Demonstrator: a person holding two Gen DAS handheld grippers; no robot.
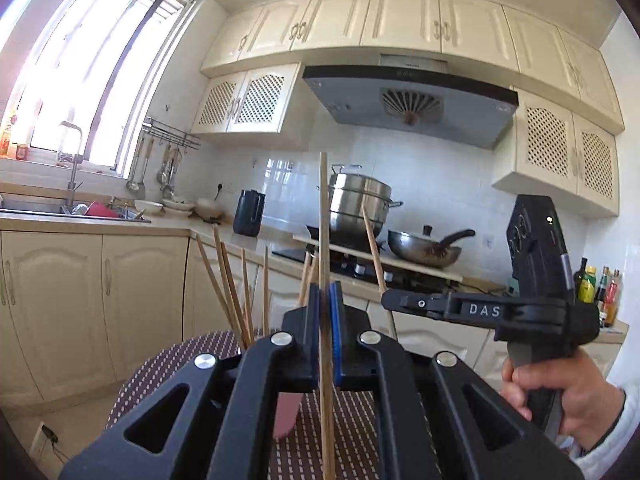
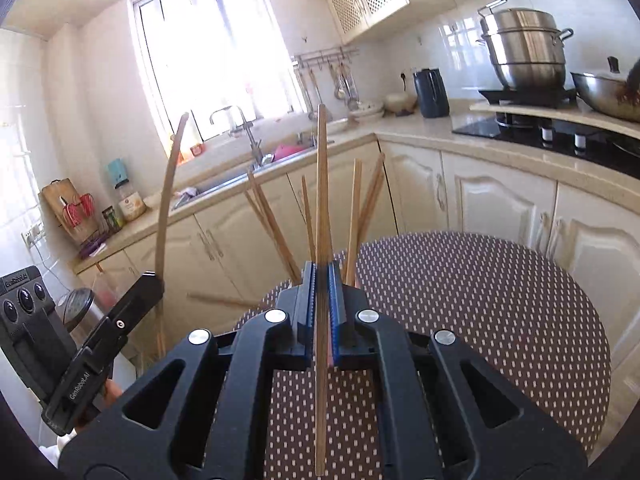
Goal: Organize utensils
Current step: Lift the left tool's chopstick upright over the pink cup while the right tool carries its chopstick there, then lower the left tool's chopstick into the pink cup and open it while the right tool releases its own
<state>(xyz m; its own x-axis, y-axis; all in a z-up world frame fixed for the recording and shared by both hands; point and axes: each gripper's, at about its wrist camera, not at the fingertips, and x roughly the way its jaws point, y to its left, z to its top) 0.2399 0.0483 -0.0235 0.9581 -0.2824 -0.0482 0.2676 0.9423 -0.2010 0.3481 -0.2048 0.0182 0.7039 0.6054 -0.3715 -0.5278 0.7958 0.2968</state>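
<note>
My left gripper (image 1: 325, 294) is shut on a single wooden chopstick (image 1: 324, 208) that stands upright between its blue pads. My right gripper (image 2: 322, 274) is likewise shut on an upright chopstick (image 2: 322, 176). Each shows in the other's view: the right gripper (image 1: 387, 300) with its chopstick (image 1: 373, 246) held by a hand (image 1: 568, 392), and the left gripper (image 2: 154, 280) with its chopstick (image 2: 170, 184). Several more chopsticks (image 1: 232, 288) (image 2: 272, 224) stand fanned out just beyond the fingers; what holds them is hidden. Both grippers hover over the round table (image 2: 480, 300) with a brown dotted cloth.
A counter with a sink (image 1: 80, 212), a dark kettle (image 1: 249, 212), and a hob bearing a steel steamer pot (image 1: 360, 204) and a wok (image 1: 424, 248) runs behind the table. Bottles (image 1: 600, 288) stand at the right. A metal bin (image 2: 78, 304) sits on the floor near the left gripper.
</note>
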